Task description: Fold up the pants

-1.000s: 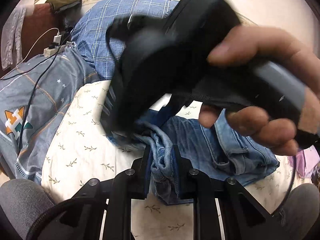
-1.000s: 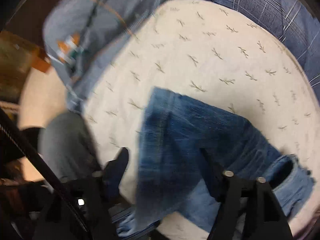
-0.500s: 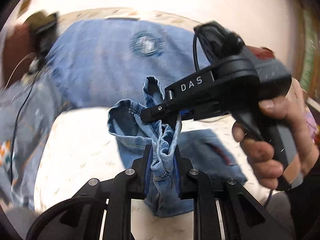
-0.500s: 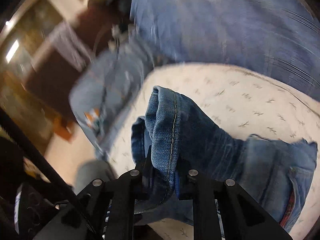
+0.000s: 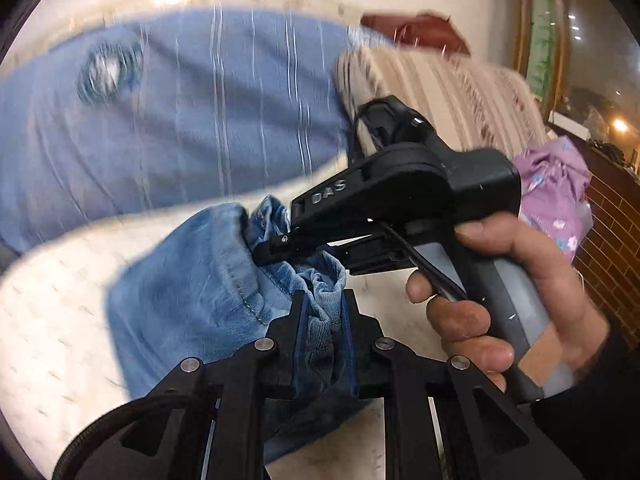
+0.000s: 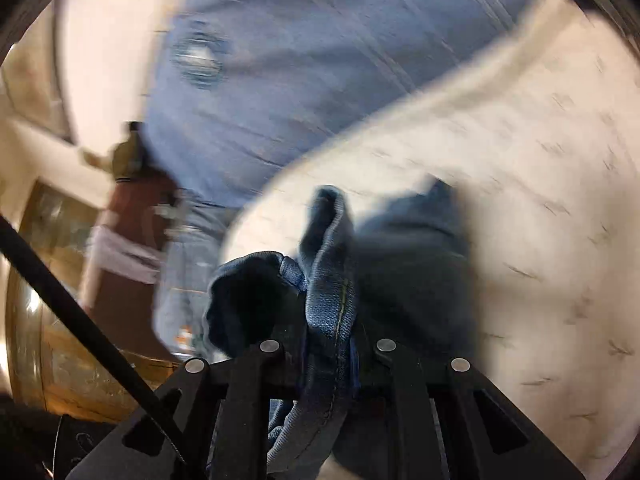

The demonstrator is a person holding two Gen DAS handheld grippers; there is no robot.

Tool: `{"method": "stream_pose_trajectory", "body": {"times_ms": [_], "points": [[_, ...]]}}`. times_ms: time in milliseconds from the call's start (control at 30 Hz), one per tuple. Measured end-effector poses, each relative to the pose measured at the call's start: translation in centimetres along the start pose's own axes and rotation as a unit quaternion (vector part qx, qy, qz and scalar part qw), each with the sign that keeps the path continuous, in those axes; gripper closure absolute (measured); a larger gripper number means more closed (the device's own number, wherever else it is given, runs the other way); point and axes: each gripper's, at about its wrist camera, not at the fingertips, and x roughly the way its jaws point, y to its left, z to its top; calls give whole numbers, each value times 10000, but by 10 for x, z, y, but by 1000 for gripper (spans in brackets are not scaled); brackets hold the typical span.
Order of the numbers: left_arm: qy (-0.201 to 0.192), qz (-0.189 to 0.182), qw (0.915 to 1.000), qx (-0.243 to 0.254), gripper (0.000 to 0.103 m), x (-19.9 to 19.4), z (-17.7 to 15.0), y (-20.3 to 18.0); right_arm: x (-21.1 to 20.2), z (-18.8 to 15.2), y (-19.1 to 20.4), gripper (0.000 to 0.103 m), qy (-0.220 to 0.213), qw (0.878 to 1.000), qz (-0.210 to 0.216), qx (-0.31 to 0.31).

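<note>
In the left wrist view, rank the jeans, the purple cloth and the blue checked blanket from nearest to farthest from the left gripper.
1. jeans: clamped in the left gripper.
2. purple cloth: off to the right.
3. blue checked blanket: beyond, upper left; too close to call against the purple cloth.

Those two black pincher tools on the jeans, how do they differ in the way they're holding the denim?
The left gripper pinches a bunched, wrinkled wad of the jeans, while the right gripper clamps a stitched seam edge that stands up between its fingers. In the left wrist view the left gripper points forward and the right gripper comes in from the side, with the hand visible on its handle. Both are shut on the same jeans, close together.
</note>
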Motion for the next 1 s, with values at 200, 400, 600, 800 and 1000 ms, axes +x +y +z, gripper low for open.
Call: {"method": "stream_pose_trajectory", "body": {"times_ms": [200,400,600,800,1000], "points": [[438,-611,9960,-482,72,6,-8,28,6,-4,-5,64,235,9989,-344,217],[18,-917,9888,-1174,54,-63,-14,83,-42,-13,22,43,-798,9964,75,-292],[291,-284,9875,-1521,56,-59,-25,126,-5,-23,57,43,-331,9937,106,-1068],[693,-279,9874,-1393,56,-27,-23,127,15,-26,58,101,-264,9910,-698,-1111],[807,-316,9920,-914,57,-8,-10,104,-22,-15,35,101,-1002,9858,-1054,-840]]}}
